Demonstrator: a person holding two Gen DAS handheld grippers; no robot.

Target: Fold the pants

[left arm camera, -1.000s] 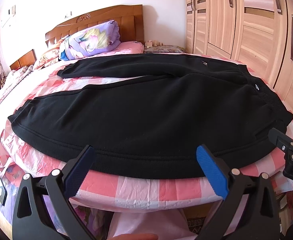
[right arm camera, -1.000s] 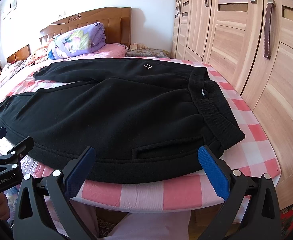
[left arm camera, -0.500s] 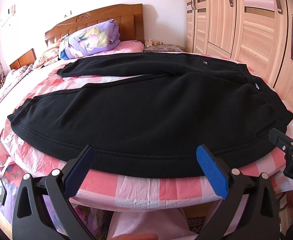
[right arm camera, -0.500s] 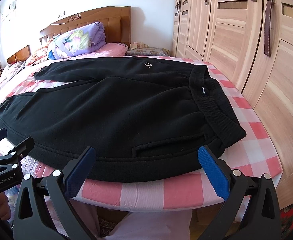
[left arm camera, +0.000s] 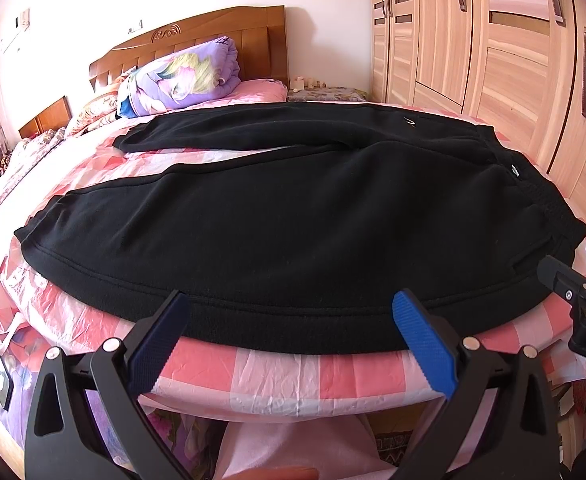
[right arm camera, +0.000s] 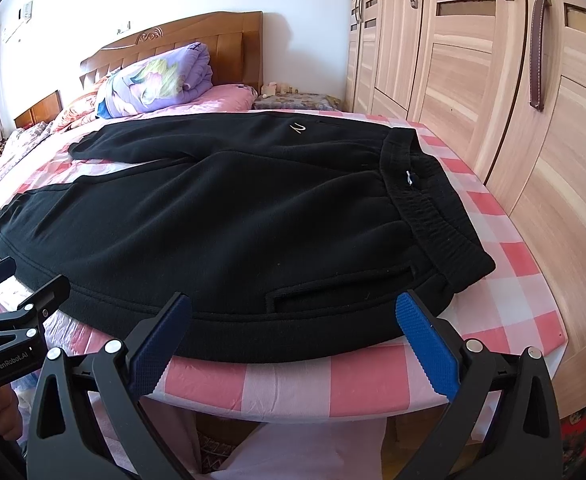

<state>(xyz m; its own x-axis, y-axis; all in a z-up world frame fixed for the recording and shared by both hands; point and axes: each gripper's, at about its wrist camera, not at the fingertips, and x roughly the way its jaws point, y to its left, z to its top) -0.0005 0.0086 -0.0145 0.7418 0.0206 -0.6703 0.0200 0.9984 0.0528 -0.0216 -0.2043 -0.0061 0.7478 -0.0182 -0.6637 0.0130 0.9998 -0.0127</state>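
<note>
Lying flat across the near end of the bed (left arm camera: pixel 293 376), the black pants (left arm camera: pixel 293 220) spread over a pink-and-white checked cover, with the waistband (right arm camera: pixel 433 216) toward the wardrobe (right arm camera: pixel 493 80) side and the two legs running off to the opposite side. The far leg (left arm camera: pixel 253 130) angles away from the near one, leaving a wedge of checked cover between them. A small light logo (right arm camera: pixel 297 129) shows on the far leg near the hip, and a pocket opening (right arm camera: pixel 333 286) sits close to the near edge by the waistband.

Both tools hover at the near edge of the bed, just in front of the pants' lower seam, touching nothing. The left tool (left arm camera: pixel 289 336) has its blue-padded fingers spread wide apart and released, aimed at the middle of the near leg. The right tool (right arm camera: pixel 293 334) is likewise wide open and empty, aimed at the hip and pocket area; it also appears at the right edge of the left wrist view.

At the head of the bed a folded purple quilt (left arm camera: pixel 181 76) rests against the wooden headboard (left arm camera: pixel 197 36). Pale trouser fabric of the person (right arm camera: pixel 305 452) shows below the bed edge.
</note>
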